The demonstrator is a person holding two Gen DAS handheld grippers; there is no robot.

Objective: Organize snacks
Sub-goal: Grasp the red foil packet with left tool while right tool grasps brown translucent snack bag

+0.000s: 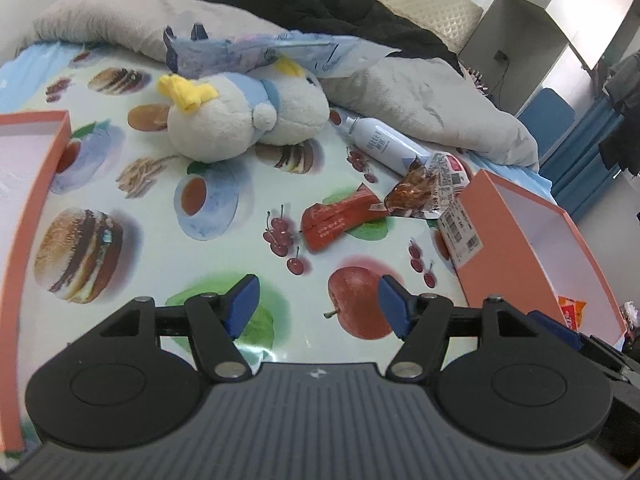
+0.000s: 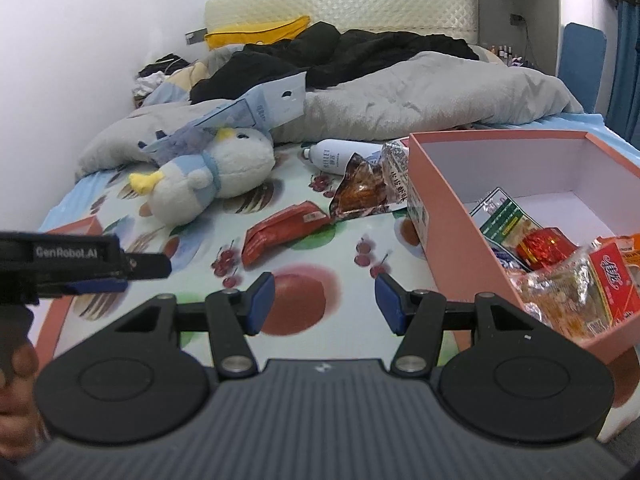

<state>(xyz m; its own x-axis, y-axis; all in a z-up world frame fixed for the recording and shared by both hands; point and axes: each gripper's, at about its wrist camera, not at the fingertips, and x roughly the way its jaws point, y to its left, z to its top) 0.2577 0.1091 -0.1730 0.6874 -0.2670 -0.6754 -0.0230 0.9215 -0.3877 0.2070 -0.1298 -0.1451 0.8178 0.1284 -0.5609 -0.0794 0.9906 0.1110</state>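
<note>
A red snack pack [image 1: 338,220] [image 2: 282,228] lies on the food-print cloth ahead of both grippers. A clear bag of brown snacks [image 1: 416,194] [image 2: 362,190] lies just beyond it, beside a pink box [image 1: 516,248] [image 2: 448,208] on the right that holds several snack packs [image 2: 560,268]. My left gripper [image 1: 318,300] is open and empty above the cloth. My right gripper [image 2: 324,298] is open and empty, left of the box. The left gripper's side also shows in the right wrist view [image 2: 80,264].
A white plush bird [image 1: 240,116] [image 2: 208,176] lies at the back, under a pale blue bag [image 1: 272,52] [image 2: 240,120]. A white bottle [image 1: 380,142] [image 2: 340,154] lies near the snacks. A pink lid [image 1: 28,208] sits left. Grey blanket [image 2: 400,96] and black clothes [image 2: 360,52] lie behind.
</note>
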